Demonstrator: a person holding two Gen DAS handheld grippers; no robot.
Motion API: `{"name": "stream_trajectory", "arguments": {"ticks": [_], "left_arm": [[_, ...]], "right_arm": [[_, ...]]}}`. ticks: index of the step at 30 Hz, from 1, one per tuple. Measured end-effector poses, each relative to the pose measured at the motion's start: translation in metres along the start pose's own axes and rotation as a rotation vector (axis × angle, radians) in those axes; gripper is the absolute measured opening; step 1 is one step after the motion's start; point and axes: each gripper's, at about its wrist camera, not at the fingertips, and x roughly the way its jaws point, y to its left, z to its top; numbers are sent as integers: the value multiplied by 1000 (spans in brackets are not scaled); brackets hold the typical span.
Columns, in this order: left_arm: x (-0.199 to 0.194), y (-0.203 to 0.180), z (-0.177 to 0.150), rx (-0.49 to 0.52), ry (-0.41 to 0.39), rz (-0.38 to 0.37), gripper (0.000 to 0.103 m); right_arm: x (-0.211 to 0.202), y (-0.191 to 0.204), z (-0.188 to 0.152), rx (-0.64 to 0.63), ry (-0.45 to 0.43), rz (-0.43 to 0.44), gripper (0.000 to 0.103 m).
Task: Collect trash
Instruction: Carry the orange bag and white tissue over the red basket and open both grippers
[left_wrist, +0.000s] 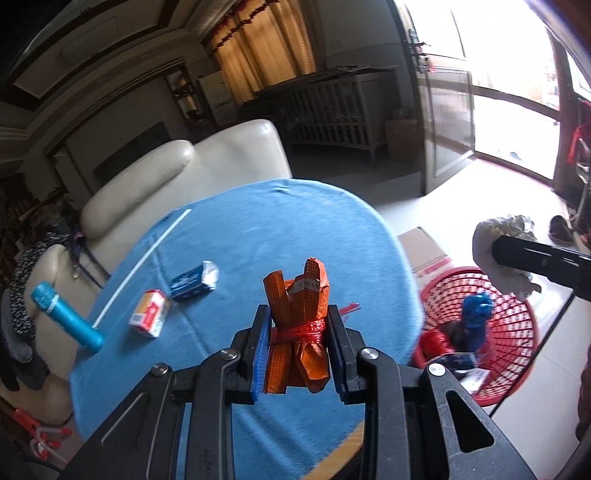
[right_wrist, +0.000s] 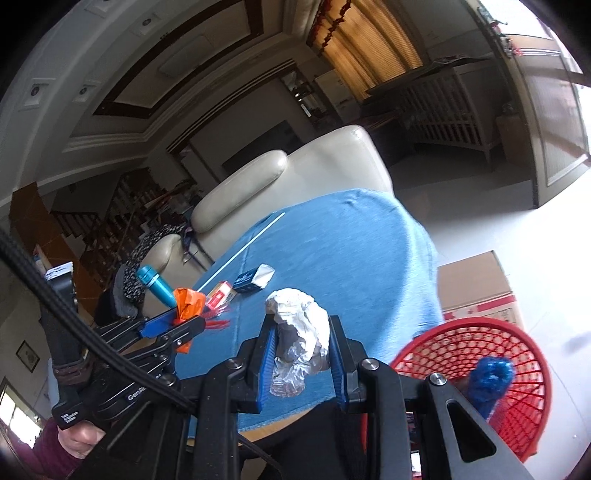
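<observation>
My left gripper (left_wrist: 298, 332) is shut on an orange wrapper bundle (left_wrist: 299, 314) tied with red string, held above the blue tablecloth (left_wrist: 258, 229). The same bundle (right_wrist: 188, 302) shows at the left of the right wrist view, in the left gripper (right_wrist: 177, 321). My right gripper (right_wrist: 301, 354) is shut on a crumpled white plastic wad (right_wrist: 301, 332), which also appears at the right edge of the left wrist view as the wad (left_wrist: 495, 251), above the red mesh basket (left_wrist: 517, 332). The basket (right_wrist: 517, 354) stands on the floor beside the table, with a blue crumpled bag (right_wrist: 491, 376) inside.
On the cloth lie a teal bottle (left_wrist: 64, 314), a red-and-white box (left_wrist: 149, 314), a blue tissue pack (left_wrist: 194, 282) and a white straw (left_wrist: 142, 266). A cream sofa (left_wrist: 166, 170) stands behind the table. A cardboard box (right_wrist: 476, 288) sits on the floor by the basket.
</observation>
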Motion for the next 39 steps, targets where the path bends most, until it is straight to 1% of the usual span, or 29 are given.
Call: {"name": "stream_trajectory", "arguments": {"ticks": [4, 10, 20, 24, 31, 34, 39], "left_arm": [[1, -11, 5, 12, -2, -50, 31], [3, -21, 9, 20, 8, -66, 31], [0, -29, 17, 33, -9, -86, 31], [0, -34, 18, 39, -9, -95, 31], [1, -47, 19, 55, -7, -132, 31], [4, -54, 19, 63, 2, -163, 31], [8, -67, 16, 75, 20, -252, 31]], "right_arm": [[-13, -18, 3, 32, -21, -31, 28], [-27, -36, 5, 72, -46, -56, 29], [-40, -33, 7, 43, -65, -79, 29], [-42, -31, 7, 23, -72, -106, 29], [-46, -40, 8, 40, -77, -131, 29], [-47, -46, 7, 48, -77, -142, 29], [-50, -55, 6, 61, -79, -166, 30]]}}
